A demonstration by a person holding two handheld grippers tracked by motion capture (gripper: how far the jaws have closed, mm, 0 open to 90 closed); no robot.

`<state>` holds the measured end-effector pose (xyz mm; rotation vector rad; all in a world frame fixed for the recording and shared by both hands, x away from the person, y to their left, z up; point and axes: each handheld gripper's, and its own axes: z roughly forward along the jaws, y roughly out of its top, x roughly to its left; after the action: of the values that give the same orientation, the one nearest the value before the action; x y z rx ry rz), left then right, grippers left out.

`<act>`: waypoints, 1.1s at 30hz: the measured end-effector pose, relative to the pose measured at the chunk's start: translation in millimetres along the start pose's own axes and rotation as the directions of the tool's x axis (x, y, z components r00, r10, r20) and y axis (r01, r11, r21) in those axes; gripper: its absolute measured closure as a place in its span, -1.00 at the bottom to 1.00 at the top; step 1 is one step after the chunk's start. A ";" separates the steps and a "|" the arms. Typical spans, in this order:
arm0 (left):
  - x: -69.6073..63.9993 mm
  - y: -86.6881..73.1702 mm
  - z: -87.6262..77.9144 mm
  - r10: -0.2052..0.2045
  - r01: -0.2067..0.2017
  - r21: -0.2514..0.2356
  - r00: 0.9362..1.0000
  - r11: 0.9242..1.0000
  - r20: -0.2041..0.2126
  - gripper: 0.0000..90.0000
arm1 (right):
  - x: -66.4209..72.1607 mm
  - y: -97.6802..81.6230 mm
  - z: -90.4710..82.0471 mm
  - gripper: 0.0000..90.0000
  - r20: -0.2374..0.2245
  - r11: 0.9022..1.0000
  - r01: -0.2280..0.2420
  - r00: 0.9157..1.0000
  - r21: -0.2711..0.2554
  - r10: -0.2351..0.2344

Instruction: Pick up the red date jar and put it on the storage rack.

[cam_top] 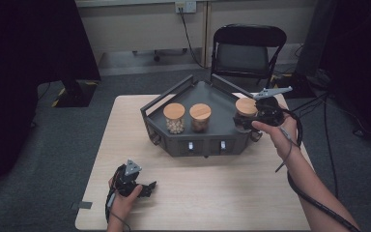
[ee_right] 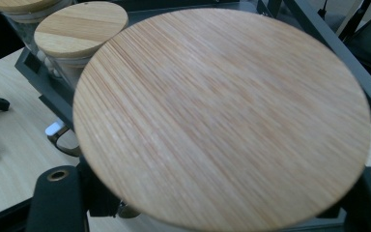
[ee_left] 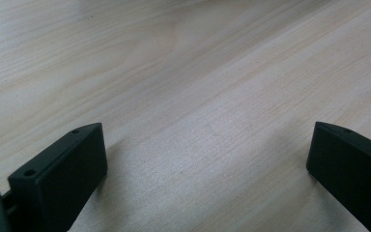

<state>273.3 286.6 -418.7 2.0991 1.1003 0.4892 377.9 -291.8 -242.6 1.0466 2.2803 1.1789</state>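
Observation:
A glass jar with a round wooden lid (cam_top: 246, 107) sits between the jaws of my right gripper (cam_top: 245, 121) at the right corner of the dark grey tray (cam_top: 198, 144). The gripper is shut on the jar below its lid. That lid (ee_right: 222, 116) is close up in the right gripper view, with a black jaw at each side. Two more wooden-lidded jars (cam_top: 174, 117) (cam_top: 200, 117) stand side by side inside the tray. My left gripper (cam_top: 147, 187) rests on the wooden table (ee_left: 198, 72) near the front left, open with nothing between its jaws.
The tray has raised rails and stands at the table's far middle. A black folding chair (cam_top: 247, 48) is behind the table. Bare tabletop (cam_top: 212, 193) stretches between the tray and the front edge. Cables trail from the right hand.

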 end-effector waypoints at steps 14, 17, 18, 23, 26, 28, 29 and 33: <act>0.0 0.1 0.0 0.000 0.000 0.000 1.000 1.000 0.000 -1.00 | 4.4 7.1 21.2 -0.43 0.003 1.000 0.001 1.000 0.008 -0.001; 0.0 0.0 0.0 0.000 0.000 0.000 1.000 1.000 0.000 -1.00 | 4.5 7.3 23.1 -0.43 0.004 1.000 0.003 1.000 0.007 -0.003; 0.0 0.0 0.0 0.000 0.000 0.000 1.000 1.000 0.000 -1.00 | 4.6 7.3 23.7 -0.43 0.005 1.000 0.002 1.000 0.007 -0.002; 0.0 0.1 0.0 0.000 0.000 0.000 1.000 1.000 0.000 -1.00 | 4.4 8.4 27.6 -0.43 0.008 1.000 0.001 1.000 0.016 -0.001; 0.0 0.1 0.0 0.000 0.000 0.000 1.000 1.000 0.000 -1.00 | 4.3 8.1 29.6 -0.43 0.008 1.000 -0.001 1.000 0.014 0.001; 0.0 0.1 0.0 0.000 0.000 0.000 1.000 1.000 0.000 -1.00 | 4.4 8.3 31.1 -0.43 0.008 1.000 -0.002 1.000 0.016 0.002; 0.0 0.1 0.0 0.000 0.000 0.000 1.000 1.000 0.000 -1.00 | 4.3 8.3 32.0 -0.43 0.009 1.000 0.000 1.000 0.015 0.000; 0.0 0.0 0.0 0.000 0.000 0.000 1.000 1.000 0.000 -1.00 | 5.3 9.6 34.9 -0.43 0.012 1.000 -0.001 1.000 0.019 0.001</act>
<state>273.3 286.6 -418.7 2.0990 1.1003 0.4894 399.9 -265.4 -255.1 1.0590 2.2868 1.1505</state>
